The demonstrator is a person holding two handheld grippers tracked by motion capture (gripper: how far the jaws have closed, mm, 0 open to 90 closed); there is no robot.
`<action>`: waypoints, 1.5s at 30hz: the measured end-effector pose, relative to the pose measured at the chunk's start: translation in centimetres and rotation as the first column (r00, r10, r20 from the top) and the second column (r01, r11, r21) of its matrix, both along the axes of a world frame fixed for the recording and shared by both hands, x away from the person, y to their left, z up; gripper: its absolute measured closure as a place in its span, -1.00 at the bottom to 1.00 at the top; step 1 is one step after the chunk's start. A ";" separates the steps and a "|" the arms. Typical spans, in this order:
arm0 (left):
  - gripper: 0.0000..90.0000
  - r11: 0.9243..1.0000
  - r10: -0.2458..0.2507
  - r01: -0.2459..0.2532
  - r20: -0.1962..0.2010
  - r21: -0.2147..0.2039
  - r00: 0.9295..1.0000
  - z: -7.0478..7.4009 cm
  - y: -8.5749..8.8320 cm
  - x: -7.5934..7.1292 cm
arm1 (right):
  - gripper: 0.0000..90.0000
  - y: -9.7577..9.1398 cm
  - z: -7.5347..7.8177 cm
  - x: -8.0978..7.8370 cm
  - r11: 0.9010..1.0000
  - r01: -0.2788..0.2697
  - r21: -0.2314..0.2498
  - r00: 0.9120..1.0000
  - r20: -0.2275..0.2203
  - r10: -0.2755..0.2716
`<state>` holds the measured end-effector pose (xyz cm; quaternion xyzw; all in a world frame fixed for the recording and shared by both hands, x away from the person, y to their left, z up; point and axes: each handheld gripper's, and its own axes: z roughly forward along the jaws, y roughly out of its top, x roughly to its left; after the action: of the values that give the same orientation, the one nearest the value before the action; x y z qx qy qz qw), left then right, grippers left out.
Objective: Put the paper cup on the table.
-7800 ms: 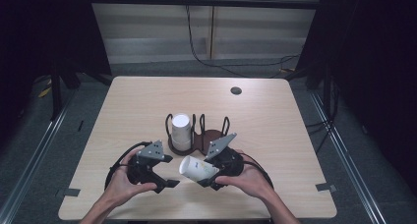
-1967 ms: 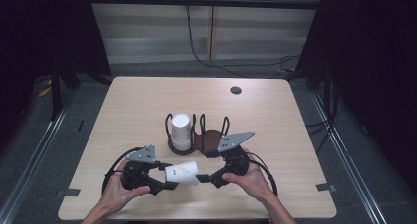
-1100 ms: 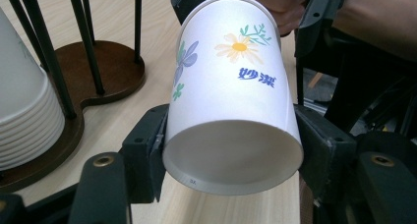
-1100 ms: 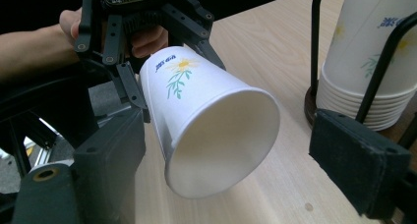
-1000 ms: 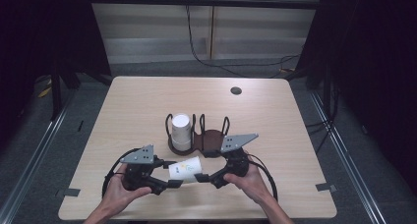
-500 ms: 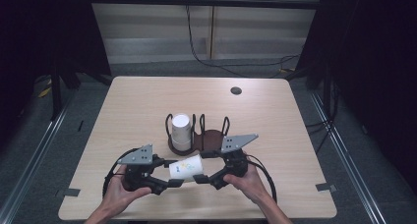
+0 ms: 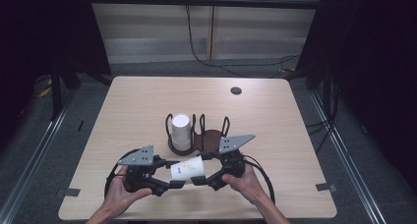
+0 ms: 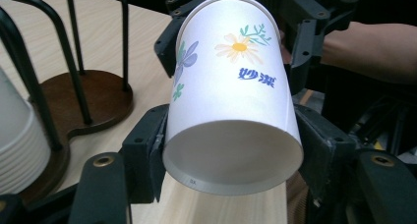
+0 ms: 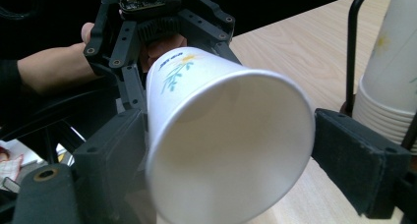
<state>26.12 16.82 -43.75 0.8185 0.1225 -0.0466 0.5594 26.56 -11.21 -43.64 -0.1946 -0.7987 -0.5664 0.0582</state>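
**Paper cup held sideways between two grippers**

A person's two hands each hold a gripper low over the near edge of the desk [image 7: 295, 116]. A white paper cup [image 7: 189, 169] with a flower print lies on its side in the air between them, its long axis running from one gripper to the other. The left gripper [image 7: 167, 177] has its jaws partly closed on the rim end, pads pressing the cup wall. The right gripper [image 7: 200, 174] meets the narrow bottom end; one jaw touches the cup, the other seems to stand off it, so I cannot tell if it grips. Just beyond, upright in a dark wire holder [image 7: 211, 138], stands a stack of cups [image 7: 180, 131], equally near to both hands.
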 end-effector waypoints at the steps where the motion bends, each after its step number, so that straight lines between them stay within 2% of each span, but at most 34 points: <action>1: -0.19 1.000 0.002 -0.002 0.004 -0.001 1.000 0.0 0.0 0.0 | -0.68 0.0 0.0 0.0 1.000 0.000 0.000 1.000 -0.002 0.000; 8: -0.19 1.000 -0.006 0.006 -0.010 -0.002 1.000 -0.2 0.0 0.2 | -0.55 0.0 -0.2 0.1 1.000 -0.016 0.009 1.000 -0.017 0.017; 10: -0.20 1.000 -0.008 0.008 -0.027 -0.007 1.000 -0.4 0.0 0.2 | -0.53 -0.1 -0.1 0.2 1.000 -0.014 0.016 1.000 -0.020 0.015; 15: -0.29 1.000 0.005 -0.005 -0.034 0.007 0.999 -0.5 0.0 0.5 | -0.46 -0.3 0.0 0.4 0.999 -0.022 0.024 0.999 -0.023 0.022; 18: -0.33 1.000 -0.001 0.001 -0.061 0.010 0.998 -0.6 0.0 0.6 | -0.43 -0.2 0.0 0.3 0.999 -0.025 0.029 0.999 -0.029 0.025; 19: -0.33 1.000 0.001 0.000 -0.054 0.013 0.999 -0.6 0.0 0.6 | -0.43 -0.2 0.0 0.3 0.999 -0.025 0.027 0.999 -0.028 0.026; 22: -0.39 1.000 0.007 -0.006 -0.045 0.024 0.999 -0.6 -0.1 0.5 | -0.41 -0.2 0.2 0.2 0.999 -0.022 0.023 1.000 -0.021 0.022; 24: -0.50 0.998 0.030 -0.029 -0.033 0.051 0.999 -0.5 -0.1 0.6 | -0.41 -0.3 0.3 0.2 1.000 -0.017 0.023 1.000 -0.018 0.017; 26: -0.65 0.997 0.053 -0.051 -0.037 0.054 0.998 -0.5 0.0 0.8 | -0.41 -0.4 0.4 0.2 1.000 -0.014 0.020 1.000 -0.016 0.014; 30: -0.64 0.996 0.063 -0.061 -0.027 0.067 0.998 -0.5 0.1 0.9 | -0.41 -0.6 0.4 0.2 1.000 0.003 0.020 1.000 -0.012 -0.002; 35: -0.63 0.993 0.048 -0.041 -0.061 0.108 0.997 -0.8 -0.1 1.0 | -0.41 -0.9 0.4 0.4 1.000 0.013 0.009 1.000 -0.019 -0.012; 38: -0.62 0.991 0.042 -0.036 -0.044 0.129 0.998 -0.8 -0.1 0.8 | -0.40 -1.0 0.4 0.5 1.000 0.024 -0.012 1.000 -0.013 -0.024; 40: -0.62 0.990 0.043 -0.038 -0.042 0.133 0.998 -0.8 -0.1 0.9 | -0.40 -1.1 0.4 0.5 1.000 0.024 -0.009 0.999 -0.021 -0.024; 45: -0.62 0.987 0.053 -0.042 -0.068 0.157 0.996 -0.9 0.3 1.2 | -0.40 -1.3 0.5 0.5 0.999 0.031 -0.017 0.999 -0.021 -0.031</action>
<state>27.35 17.13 -44.61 0.8543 0.1652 -0.0531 0.4900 27.10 -12.56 -43.12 -0.2134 -0.7996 -0.5585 0.0560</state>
